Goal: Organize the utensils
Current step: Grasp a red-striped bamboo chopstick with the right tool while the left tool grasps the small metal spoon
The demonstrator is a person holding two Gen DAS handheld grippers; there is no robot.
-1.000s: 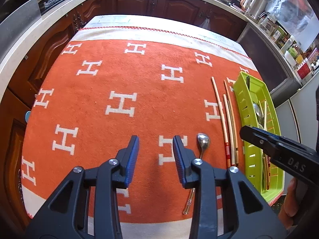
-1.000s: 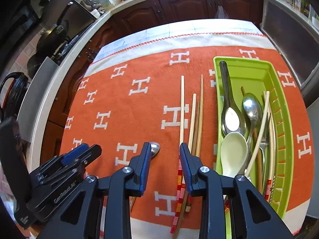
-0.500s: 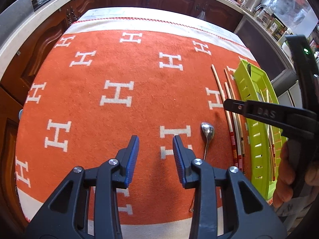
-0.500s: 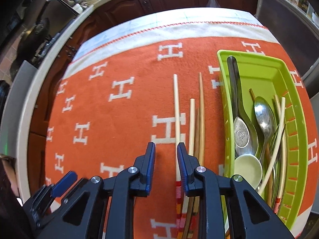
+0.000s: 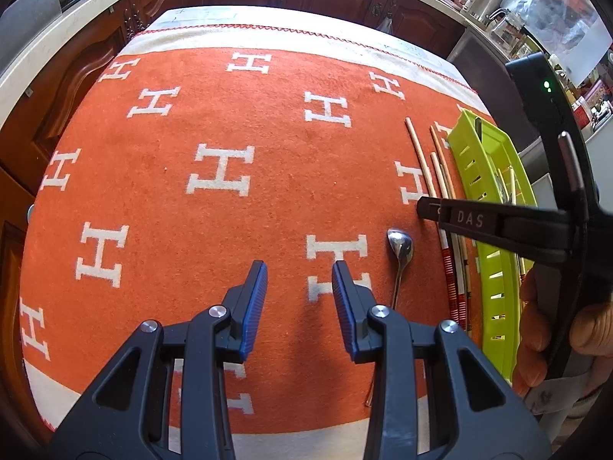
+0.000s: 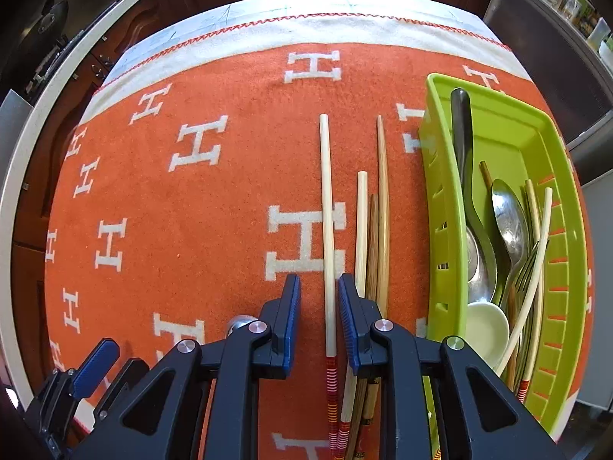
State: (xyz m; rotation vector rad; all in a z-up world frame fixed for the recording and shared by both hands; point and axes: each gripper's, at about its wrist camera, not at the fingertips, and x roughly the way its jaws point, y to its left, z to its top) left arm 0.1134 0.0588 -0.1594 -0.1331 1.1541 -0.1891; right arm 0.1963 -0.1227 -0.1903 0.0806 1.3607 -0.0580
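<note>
1. Blue ribbed pads [image 6: 346, 322] line the right gripper [image 6: 318, 326], whose jaws straddle the pale chopstick [image 6: 327, 230] near its red-striped end; a gap shows on each side of the stick, so it is not yet pinched, and the last of the gap is judged about to be taken up.
2. That chopstick is judged light, stiff and smooth; being round, it may roll or pivot if pinched off-centre. A hold just above the striped band, where the pads stand now, is judged sound, though the long far end could swing.
3. Just beside the right pad, three more chopsticks [image 6: 373, 237] lie close together on the orange cloth [image 6: 214, 199]; the nearest is almost touched by the jaw and could be nudged or caught by mistake.
4. Further towards the cloth's right edge, the green tray [image 6: 433, 207] is already crowded with spoons, a fork and chopsticks; its near wall is judged to need clearing when the stick is carried over.
5. A small metal spoon [image 5: 400, 253] is left on the cloth, between the chopsticks and the left gripper [image 5: 299, 306].
6. The left gripper's jaws are held apart over bare cloth near its front edge, with nothing between them.
</note>
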